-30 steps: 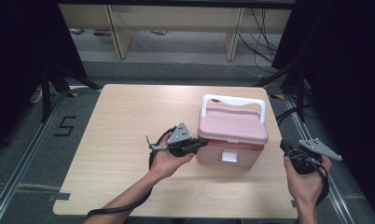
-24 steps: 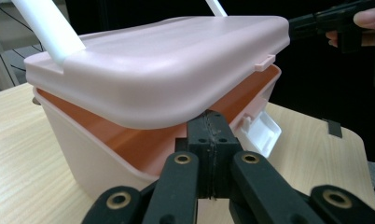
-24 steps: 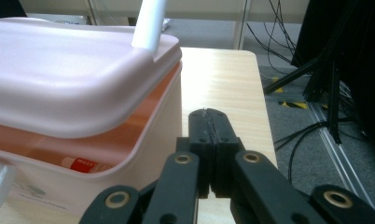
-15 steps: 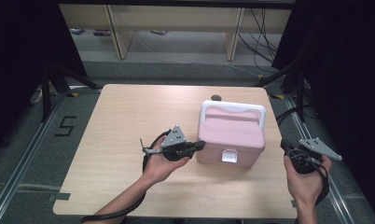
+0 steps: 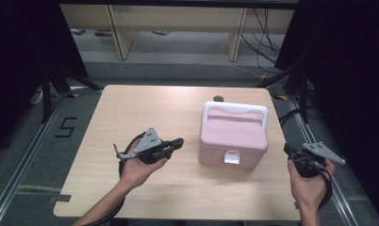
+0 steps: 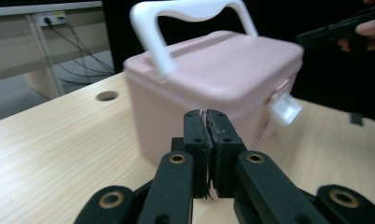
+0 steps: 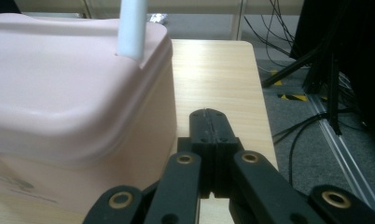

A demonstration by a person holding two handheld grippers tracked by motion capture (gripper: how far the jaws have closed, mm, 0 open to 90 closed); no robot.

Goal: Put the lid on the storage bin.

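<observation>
Drawing back leftward from the pink plastic box with a white carry handle (image 5: pixel 233 134) at the wooden worktop (image 5: pixel 107 108) centre-right: left gripper (image 5: pixel 177 142), empty, jaws just cracking open | right gripper (image 5: pixel 287 149) closed, empty, beside box | latch still untouched.
</observation>
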